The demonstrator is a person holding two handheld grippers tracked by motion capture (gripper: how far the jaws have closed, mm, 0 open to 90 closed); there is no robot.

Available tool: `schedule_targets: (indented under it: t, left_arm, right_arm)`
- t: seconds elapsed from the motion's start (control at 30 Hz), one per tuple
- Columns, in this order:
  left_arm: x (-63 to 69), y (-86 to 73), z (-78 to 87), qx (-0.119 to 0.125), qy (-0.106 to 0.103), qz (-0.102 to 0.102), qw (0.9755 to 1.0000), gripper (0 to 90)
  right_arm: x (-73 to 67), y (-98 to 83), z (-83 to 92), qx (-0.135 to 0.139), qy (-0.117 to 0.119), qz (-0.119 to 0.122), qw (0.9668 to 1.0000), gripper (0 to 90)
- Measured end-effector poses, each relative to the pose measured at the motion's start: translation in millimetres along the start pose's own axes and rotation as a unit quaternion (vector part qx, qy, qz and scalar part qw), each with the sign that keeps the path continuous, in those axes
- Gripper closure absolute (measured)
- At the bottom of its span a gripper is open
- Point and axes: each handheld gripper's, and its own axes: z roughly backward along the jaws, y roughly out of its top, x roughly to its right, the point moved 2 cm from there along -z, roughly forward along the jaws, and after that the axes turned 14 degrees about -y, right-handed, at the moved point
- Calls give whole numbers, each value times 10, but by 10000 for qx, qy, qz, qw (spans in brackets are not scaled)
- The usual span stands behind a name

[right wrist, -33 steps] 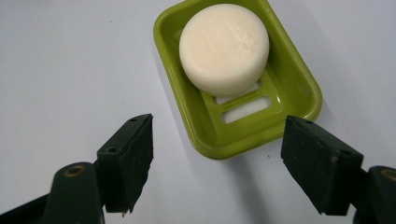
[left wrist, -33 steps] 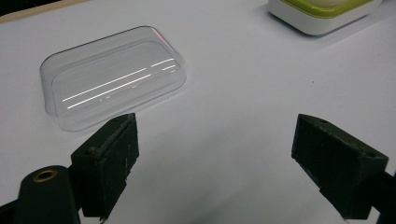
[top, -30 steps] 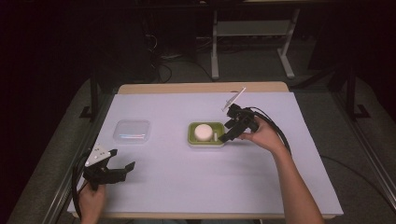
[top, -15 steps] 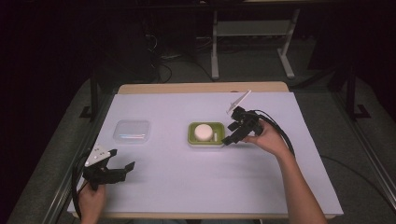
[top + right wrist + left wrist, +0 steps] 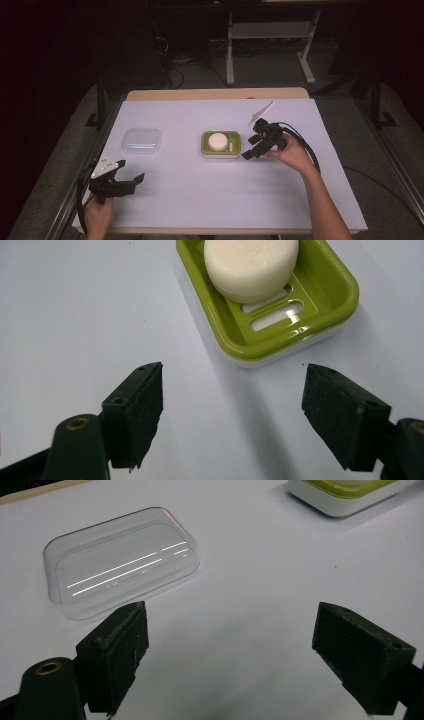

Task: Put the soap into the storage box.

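A green soap dish (image 5: pixel 235 148) (image 5: pixel 332 292) on a white base sits mid-table with a round white soap bar (image 5: pixel 218 141) (image 5: pixel 250 262) in it. My right gripper (image 5: pixel 251 151) (image 5: pixel 232 412) hovers just right of the dish, open, nothing between its jaws. A clear plastic lid (image 5: pixel 142 140) (image 5: pixel 120 567) lies flat to the dish's left. Near the front left edge my left gripper (image 5: pixel 131 181) (image 5: pixel 232 652) stands open and empty, a short way in front of the lid. A corner of the dish (image 5: pixel 345 495) is at the top right of the left gripper view.
A pale lilac sheet covers the table (image 5: pixel 210 200). A metal stand (image 5: pixel 270 35) and cables lie on the dark floor beyond the far edge. Rails run along both sides of the table.
My right gripper has drawn back to the right and slightly nearer, away from the soap dish. The left gripper has stayed where it was.
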Motion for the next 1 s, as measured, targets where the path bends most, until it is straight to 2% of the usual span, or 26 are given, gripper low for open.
schedule_targets:
  t: [0.23,0.43,0.53,0.73,0.93,1.0]
  left_arm:
    - [3,0,2,-39,0,-6,10000,145]
    - [6,-1,-5,-52,-4,1,10000,145]
    - [6,-2,-5,-44,-7,5,10000,145]
    - [6,-4,-12,-33,-4,-14,10000,145]
    - [8,-5,-11,-26,4,-9,10000,145]
    - [5,-5,-11,-47,3,-26,10000,145]
  right_arm:
    - [-33,-76,56,155,-21,35,9999,238]
    - [-44,-147,81,59,0,-58,10000,238]
    - [-41,-185,104,198,-34,-1,9998,238]
    - [-62,-297,124,102,-42,-193,9998,219]
    - [-85,-416,143,180,-34,-307,9994,224]
    - [-81,-451,155,194,-70,-268,9994,225]
